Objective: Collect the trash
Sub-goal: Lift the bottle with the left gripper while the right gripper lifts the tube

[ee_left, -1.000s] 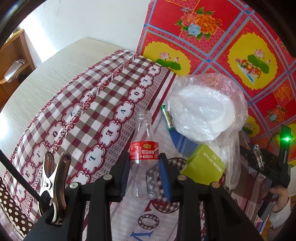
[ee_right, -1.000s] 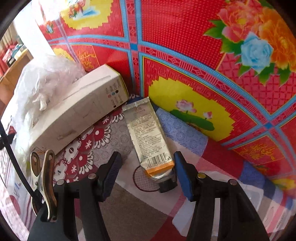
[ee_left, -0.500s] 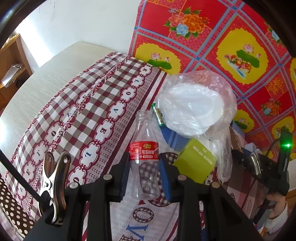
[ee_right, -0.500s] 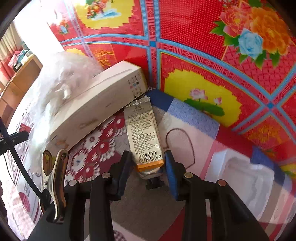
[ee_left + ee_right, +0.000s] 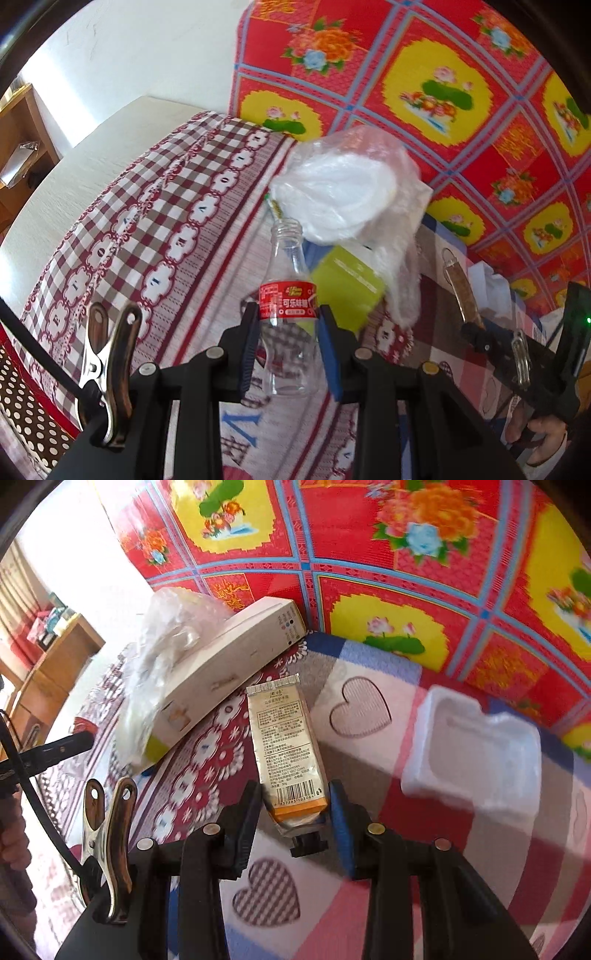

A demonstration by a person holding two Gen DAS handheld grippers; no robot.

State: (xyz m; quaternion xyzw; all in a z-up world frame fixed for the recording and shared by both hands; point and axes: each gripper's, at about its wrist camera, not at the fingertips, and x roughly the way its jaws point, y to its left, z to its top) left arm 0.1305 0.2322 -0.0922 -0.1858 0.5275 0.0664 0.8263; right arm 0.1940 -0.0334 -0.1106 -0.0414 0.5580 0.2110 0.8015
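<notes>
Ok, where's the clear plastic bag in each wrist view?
Left wrist: clear plastic bag sits upper centre, beyond the bottle, above the green box.
Right wrist: the bag is at upper left, beside the long white box.
Shared landmark: red floral cloth behind.

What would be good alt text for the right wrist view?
The right gripper is closed on the lower end of a gold tube, black cap toward the camera. A long white box lies behind it, a white foam tray to its right.

Home bedroom, patterned bedsheet (image 5: 155, 206), floral quilt (image 5: 406, 572), wooden shelf (image 5: 55, 664)
</notes>
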